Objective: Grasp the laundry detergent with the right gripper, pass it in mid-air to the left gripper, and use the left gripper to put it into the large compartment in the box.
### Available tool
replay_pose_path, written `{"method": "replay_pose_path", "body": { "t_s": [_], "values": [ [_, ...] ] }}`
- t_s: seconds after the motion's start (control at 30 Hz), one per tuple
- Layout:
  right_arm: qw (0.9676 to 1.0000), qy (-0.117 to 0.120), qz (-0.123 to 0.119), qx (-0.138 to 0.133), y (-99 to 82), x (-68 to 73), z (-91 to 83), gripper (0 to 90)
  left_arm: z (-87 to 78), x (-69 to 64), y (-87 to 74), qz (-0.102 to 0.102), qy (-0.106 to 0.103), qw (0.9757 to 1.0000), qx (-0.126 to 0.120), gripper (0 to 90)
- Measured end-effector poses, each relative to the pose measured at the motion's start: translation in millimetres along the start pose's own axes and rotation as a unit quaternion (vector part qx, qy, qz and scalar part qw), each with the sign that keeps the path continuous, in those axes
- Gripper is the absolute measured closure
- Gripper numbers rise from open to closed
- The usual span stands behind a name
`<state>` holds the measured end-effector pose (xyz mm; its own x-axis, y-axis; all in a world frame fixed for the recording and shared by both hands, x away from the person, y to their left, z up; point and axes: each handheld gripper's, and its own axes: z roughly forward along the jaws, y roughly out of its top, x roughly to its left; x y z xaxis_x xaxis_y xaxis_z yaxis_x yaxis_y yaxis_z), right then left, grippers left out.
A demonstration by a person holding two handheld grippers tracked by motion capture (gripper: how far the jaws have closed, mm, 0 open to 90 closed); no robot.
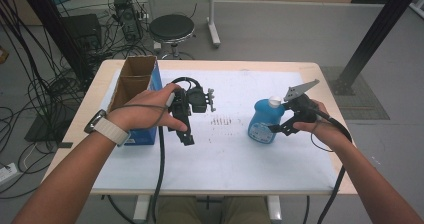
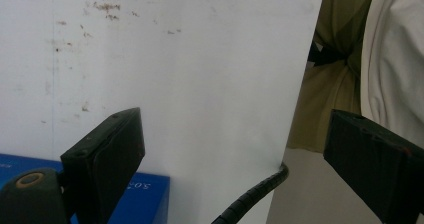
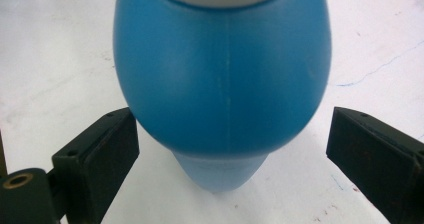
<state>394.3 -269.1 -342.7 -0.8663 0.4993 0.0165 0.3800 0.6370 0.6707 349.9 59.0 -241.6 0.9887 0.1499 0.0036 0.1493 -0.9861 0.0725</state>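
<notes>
Bottle [image 1: 264, 121], blue with a white cap, stands on the white sheet [image 1: 235, 169] covering the table [image 1: 320, 71], right of centre and well apart from the open cardboard box [image 1: 136, 91] at the left edge. Its long axis runs roughly vertical, with a slight lean in the high view.

Right gripper [image 1: 280, 128] sits just beside the bottle on its right side, at body height. In the right gripper view the blue body [image 3: 222, 84] lies straight ahead, centred between the two jaws, which stand wide open with a gap on each side and hold nothing. Judged from this, the bottle is lined up for a side grasp; a short advance and closure should suffice.

Left gripper [image 1: 184, 129] hangs over the bare sheet near the box, jaws wide apart and empty, pointing down and back toward the person. The right hand [image 1: 312, 119] is clearly the nearer one.
</notes>
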Motion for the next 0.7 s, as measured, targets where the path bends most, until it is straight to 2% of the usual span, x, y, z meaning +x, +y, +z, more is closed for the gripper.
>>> {"method": "replay_pose_path", "body": {
  "t_s": [0.7],
  "values": [
    [1.0000, -0.001, 0.001, 0.000, 0.1, -0.1, 0.4, 6.6, -0.1, 0.6, -1.1, -0.001, 0.002, 1.0000, -0.002, 9.9]
  ]
}}
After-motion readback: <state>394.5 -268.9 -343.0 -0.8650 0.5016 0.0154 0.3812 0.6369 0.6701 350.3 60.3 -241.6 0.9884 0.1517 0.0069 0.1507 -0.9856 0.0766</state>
